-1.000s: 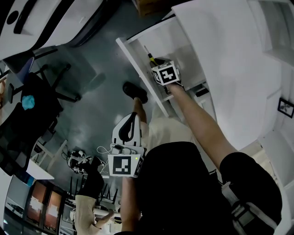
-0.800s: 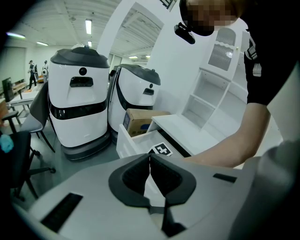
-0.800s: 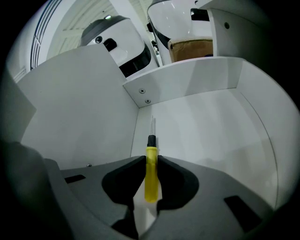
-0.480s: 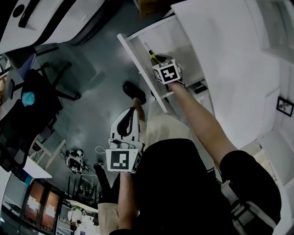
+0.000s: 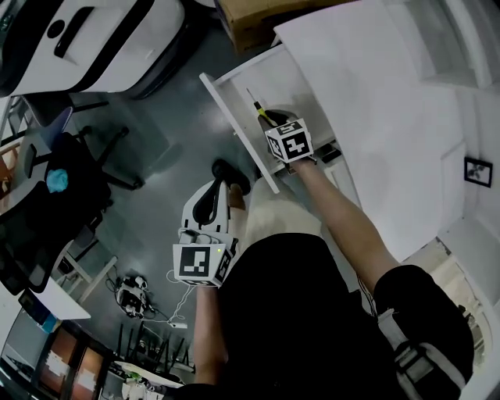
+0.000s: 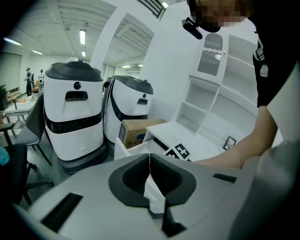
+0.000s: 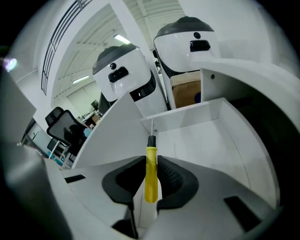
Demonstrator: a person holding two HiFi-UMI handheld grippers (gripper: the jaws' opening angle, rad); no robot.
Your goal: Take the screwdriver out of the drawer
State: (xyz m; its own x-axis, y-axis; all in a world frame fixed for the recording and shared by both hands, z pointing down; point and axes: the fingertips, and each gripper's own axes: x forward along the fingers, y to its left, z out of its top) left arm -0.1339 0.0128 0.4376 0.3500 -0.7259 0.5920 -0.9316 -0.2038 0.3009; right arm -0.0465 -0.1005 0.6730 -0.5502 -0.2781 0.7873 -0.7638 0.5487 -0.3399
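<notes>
Open white drawer [image 5: 234, 117] runs from upper centre of the head view down toward centre, pulled out of a white cabinet [image 5: 383, 117]. Right gripper [image 7: 151, 182] is over the drawer's inside, its jaws clamped on the yellow handle of the screwdriver [image 7: 151, 164]; the pads press the handle from both sides. The handle stands upright at centre frame in the right gripper view, with a black collar and thin metal shaft above it. The shaft tip shows against the drawer's far wall near its top edge. In the head view the screwdriver points toward the upper left, within the drawer outline. Cannot tell whether the tip touches the drawer. The drawer floor and side walls that show in the right gripper view are plain white. A cardboard box [image 5: 250, 23] stands just beyond the drawer's far end at the top of the head view; its side bears a blue patch, its contents are not visible. Left gripper [image 6: 150, 178] is at lower centre-left of the head view, well apart from the drawer, its jaws closed together with nothing between them. Two white machines with dark tops [image 6: 75, 108] stand upper left, and a dark office chair [image 5: 70, 172] at left
</notes>
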